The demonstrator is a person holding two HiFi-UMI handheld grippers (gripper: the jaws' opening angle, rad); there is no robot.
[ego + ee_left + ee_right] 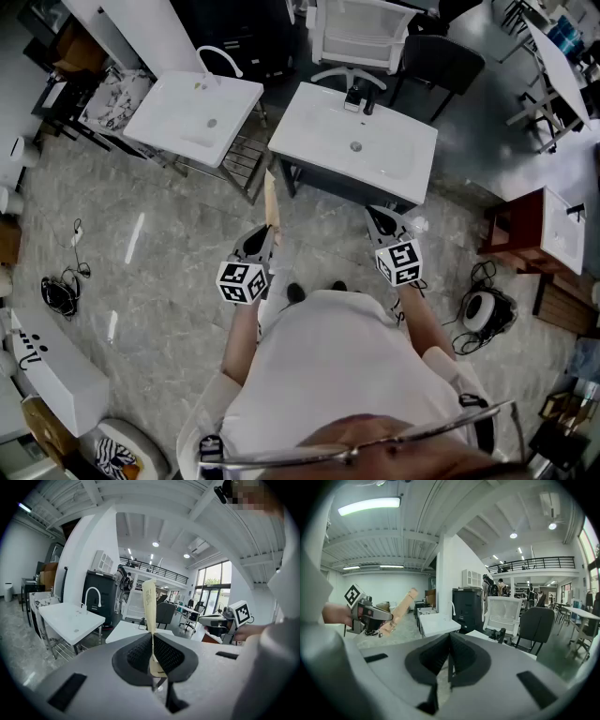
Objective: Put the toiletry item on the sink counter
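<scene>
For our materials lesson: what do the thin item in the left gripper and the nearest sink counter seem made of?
The thin item: pale tan, matte, printed; probably card or paper. The sink counter: white, smooth; perhaps ceramic or resin.

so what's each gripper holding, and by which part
The left gripper grips the long flat tan toiletry item by its lower end; the rest sticks out past the fingers. The right gripper is shut on nothing.

Bright, even; ceiling strip light (369, 506) glares; fisheye warp, black vignette at edges.
</scene>
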